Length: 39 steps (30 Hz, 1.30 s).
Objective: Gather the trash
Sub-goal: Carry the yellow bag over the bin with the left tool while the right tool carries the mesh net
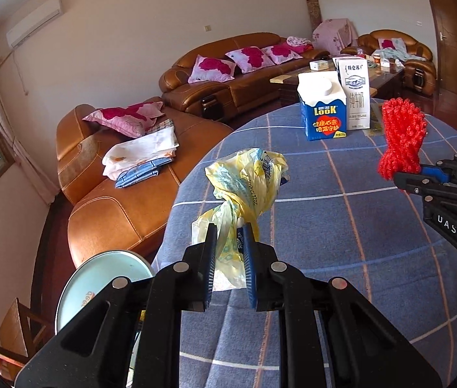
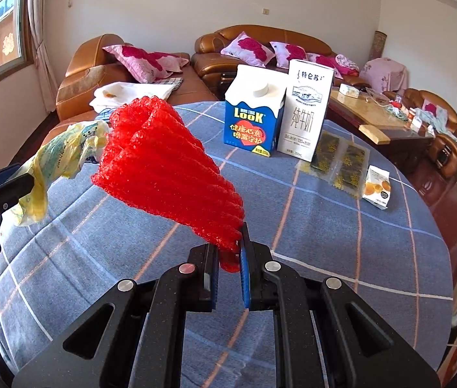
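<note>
Jaws clamped: left gripper (image 1: 230,242) on yellow bag (image 1: 244,181), right gripper (image 2: 228,252) on red net (image 2: 167,165)

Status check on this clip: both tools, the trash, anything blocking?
Left tool shut on yellow plastic bag, lifted. Right tool shut on red foam net, lifted. Two cartons and snack packets remain on table; nothing blocking.

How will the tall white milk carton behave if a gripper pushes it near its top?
The tall white milk carton stands upright on a narrow base, so a high push would probably tip it rather than slide it. The checked tablecloth looks soft, which may add drag. Whether it is full cannot be told.
</note>
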### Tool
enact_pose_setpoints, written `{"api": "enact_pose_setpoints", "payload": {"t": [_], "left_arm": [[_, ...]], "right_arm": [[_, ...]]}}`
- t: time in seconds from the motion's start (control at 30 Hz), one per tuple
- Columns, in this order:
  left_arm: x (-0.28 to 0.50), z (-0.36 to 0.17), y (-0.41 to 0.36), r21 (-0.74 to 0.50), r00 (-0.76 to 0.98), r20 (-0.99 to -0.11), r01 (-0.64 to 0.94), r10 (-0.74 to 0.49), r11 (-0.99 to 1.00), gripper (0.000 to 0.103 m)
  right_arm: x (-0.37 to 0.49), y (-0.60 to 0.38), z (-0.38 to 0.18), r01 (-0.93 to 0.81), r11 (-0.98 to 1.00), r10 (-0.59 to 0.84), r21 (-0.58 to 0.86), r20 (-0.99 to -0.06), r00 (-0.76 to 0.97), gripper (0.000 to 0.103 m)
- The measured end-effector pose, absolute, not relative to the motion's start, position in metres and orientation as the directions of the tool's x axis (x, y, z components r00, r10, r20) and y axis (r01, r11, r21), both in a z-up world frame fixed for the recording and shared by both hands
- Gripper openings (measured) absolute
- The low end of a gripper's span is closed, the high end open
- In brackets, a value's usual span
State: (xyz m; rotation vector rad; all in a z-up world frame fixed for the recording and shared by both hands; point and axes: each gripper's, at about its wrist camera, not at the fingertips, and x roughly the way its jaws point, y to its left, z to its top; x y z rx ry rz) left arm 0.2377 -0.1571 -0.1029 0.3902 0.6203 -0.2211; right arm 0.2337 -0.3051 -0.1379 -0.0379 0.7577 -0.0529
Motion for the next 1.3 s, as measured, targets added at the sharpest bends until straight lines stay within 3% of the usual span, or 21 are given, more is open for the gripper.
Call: {"api": "enact_pose_setpoints", "payload": {"t": [1.3], "left_arm": [[0.216, -0.090, -0.024, 0.344, 0.829, -0.526, 0.006, 0.187, 0.939, 0.016]], "right_arm": [[0.267, -0.174, -0.136, -0.180, 0.982, 0.101, -0.055, -0.653, 0.750, 0.012]]}}
